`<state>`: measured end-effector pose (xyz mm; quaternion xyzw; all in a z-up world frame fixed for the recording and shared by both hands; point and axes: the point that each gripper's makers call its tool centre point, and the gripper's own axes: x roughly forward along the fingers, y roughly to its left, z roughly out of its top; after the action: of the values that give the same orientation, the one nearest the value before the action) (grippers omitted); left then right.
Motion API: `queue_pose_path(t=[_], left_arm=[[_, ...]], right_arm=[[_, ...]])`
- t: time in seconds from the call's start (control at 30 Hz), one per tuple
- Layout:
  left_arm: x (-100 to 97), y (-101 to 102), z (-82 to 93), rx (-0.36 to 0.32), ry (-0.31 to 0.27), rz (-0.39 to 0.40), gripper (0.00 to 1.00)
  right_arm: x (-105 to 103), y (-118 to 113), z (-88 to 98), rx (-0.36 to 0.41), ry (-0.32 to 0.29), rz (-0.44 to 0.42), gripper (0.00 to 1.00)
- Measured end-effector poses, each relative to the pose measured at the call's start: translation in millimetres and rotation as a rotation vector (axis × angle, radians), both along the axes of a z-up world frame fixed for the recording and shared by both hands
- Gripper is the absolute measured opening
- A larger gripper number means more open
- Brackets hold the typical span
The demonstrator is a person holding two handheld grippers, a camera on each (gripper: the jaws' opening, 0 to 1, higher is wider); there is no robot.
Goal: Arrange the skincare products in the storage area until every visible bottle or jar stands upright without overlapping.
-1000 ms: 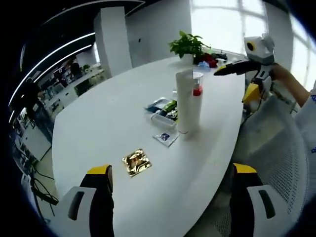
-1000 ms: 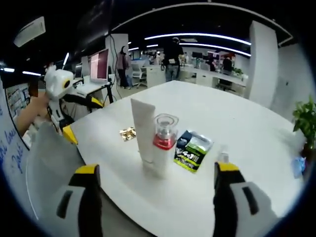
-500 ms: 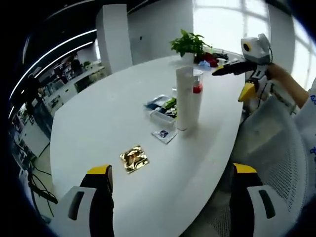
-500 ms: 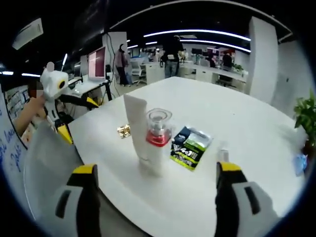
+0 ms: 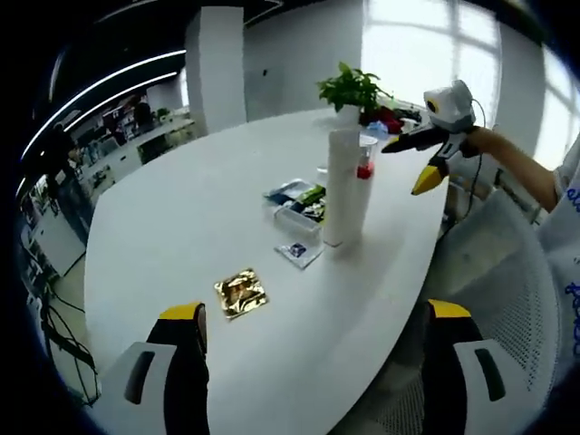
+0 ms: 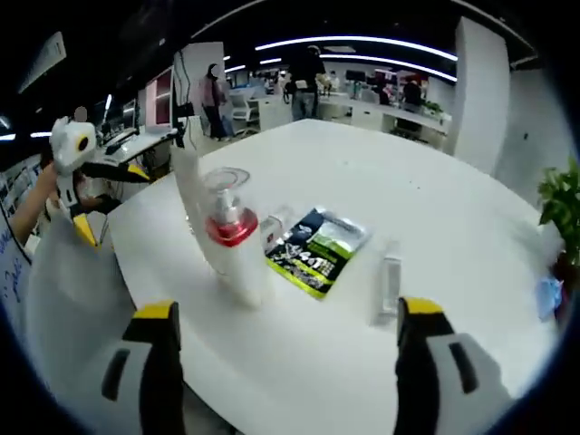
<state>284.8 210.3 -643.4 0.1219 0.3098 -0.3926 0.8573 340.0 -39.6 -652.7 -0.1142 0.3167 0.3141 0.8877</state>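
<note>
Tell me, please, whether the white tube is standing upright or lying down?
Upright: the white tube stands on end on the table, beside the red-collared pump bottle.

Both grippers [image 5: 313, 340] [image 6: 281, 340] agape, empty

— Can any writing be read on the things on the table [image 6: 471, 217]?

— None. The green-and-black packet [image 6: 314, 251] carries pale printing across its front, but it is too small and blurred to make out.

— What about the white tube [image 5: 340, 186] or the red-collared bottle [image 6: 230, 237]?

— No lettering can be seen on either one.

— And the small sachet [image 5: 298, 251] with the blue mark, or the gold foil [image 5: 240, 293]?

— The sachet's mark is only a dark blue blot, and the foil shows only glare.
</note>
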Motion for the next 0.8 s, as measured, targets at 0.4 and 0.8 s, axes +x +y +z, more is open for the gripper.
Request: queue_pose_path(t=[0.4,0.8], left_arm=[[4.6,4,3.2,-0.030,0.014,0.046,0.97],[4.1,6,2.8,-0.050,0.031,0.076,0.97]], right_arm=[[30,-29,-30.2,-0.069,0.103,-0.024,0.94],[74,-59,-50.7,-0.148,0.169,-0.088,0.67]])
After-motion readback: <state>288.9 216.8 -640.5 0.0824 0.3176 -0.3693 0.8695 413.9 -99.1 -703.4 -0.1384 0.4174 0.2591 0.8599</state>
